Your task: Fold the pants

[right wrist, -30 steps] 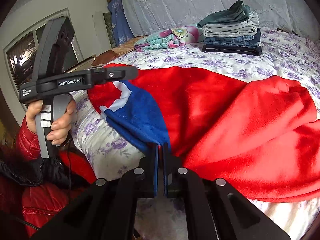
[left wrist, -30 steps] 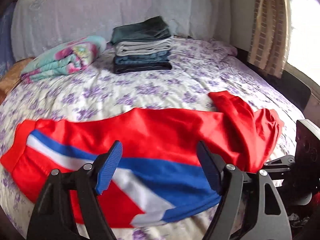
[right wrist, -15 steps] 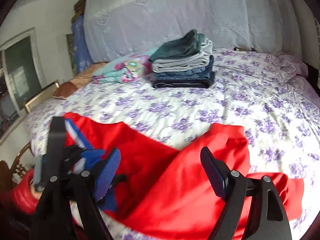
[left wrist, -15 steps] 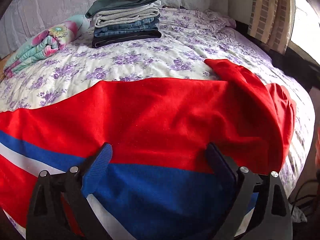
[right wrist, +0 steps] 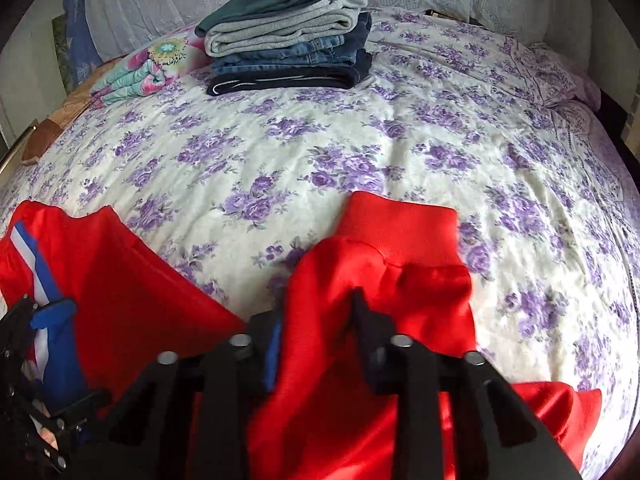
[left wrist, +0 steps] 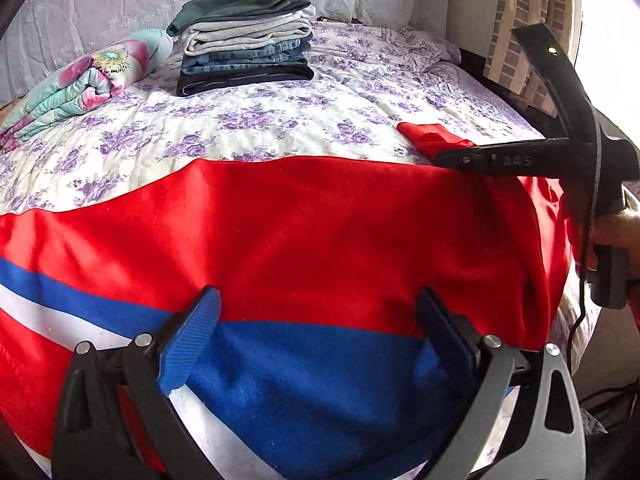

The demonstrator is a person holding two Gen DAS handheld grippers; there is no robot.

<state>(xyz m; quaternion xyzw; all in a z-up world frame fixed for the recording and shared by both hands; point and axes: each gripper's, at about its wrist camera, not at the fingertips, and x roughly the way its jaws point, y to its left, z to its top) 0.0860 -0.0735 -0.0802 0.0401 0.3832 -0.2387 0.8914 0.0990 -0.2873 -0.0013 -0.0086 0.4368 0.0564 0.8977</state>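
Red pants (left wrist: 304,224) with a blue and white side stripe lie across the near edge of the bed. My left gripper (left wrist: 320,320) is open, its fingers spread just above the blue stripe. It also shows at the left edge of the right wrist view (right wrist: 48,320). My right gripper (right wrist: 316,320) is closed onto a bunch of the red fabric near the cuff (right wrist: 400,228), which stands up between its fingers. The right gripper also shows in the left wrist view (left wrist: 520,160), over the right end of the pants.
A stack of folded pants (left wrist: 244,32) (right wrist: 288,28) sits at the back of the bed. A rolled floral blanket (left wrist: 80,80) lies left of it. The purple-flowered bedspread (right wrist: 360,140) spreads between. A brick-pattern curtain (left wrist: 528,20) hangs at the right.
Both grippers moved down close over the pants. My right gripper, open half a second ago, has closed on the bunched red fabric at the leg end.
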